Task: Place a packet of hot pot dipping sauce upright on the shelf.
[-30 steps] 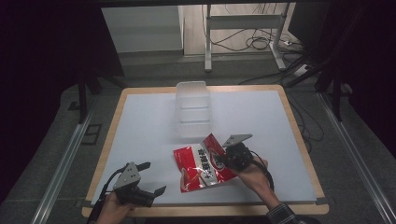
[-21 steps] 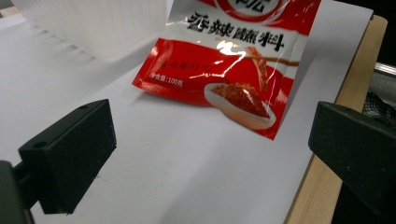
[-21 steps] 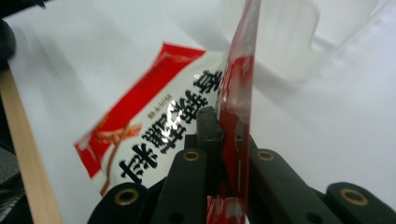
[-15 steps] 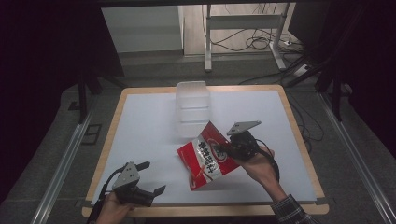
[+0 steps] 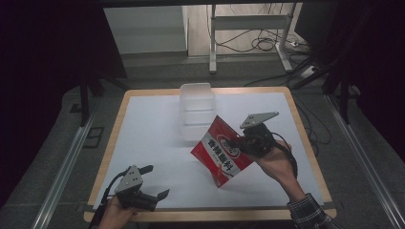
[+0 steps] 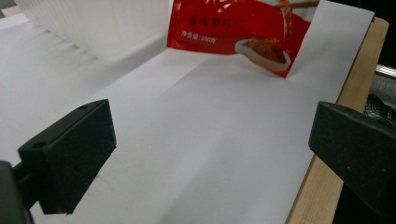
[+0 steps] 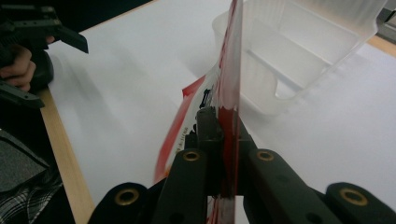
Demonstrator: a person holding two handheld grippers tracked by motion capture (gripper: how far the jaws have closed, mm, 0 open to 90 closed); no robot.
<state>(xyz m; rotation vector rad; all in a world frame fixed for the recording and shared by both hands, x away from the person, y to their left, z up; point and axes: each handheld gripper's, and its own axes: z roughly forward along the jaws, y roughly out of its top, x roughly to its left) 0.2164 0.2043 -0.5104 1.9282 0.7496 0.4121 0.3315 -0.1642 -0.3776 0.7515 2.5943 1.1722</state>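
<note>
- Right gripper [image 5: 237,141]: jaws clamped on one edge of the red snack packet [image 5: 223,151]; the packet hangs off the table, tilted, just in front of the gripper & slightly below it. In the right gripper view the packet [image 7: 232,79] stands edge-on betw. the two jaws.
- Clear plastic container [image 5: 196,110]: just beyond the held packet, open side up, apart from it; likely the drop-off point.
- Left gripper [image 5: 152,181]: jaws wide apart, nothing betw. them; rests low near the table's near edge, well apart from the packet. Its own view shows the packet's lower corner [image 6: 243,32] ahead & above.
- Risk 1: grip sits on a thin edge only, so the slick film could slide out if the hand swings or tilts fast.
- Risk 2: the packet is broad vs. the container's mouth; coming in flat or off-centre, its corner may catch the rim [image 7: 299,100] & nudge the light container or leave the packet draped over the wall.
- Risk 3: releasing too high, it may flutter & land beside the container.
</note>
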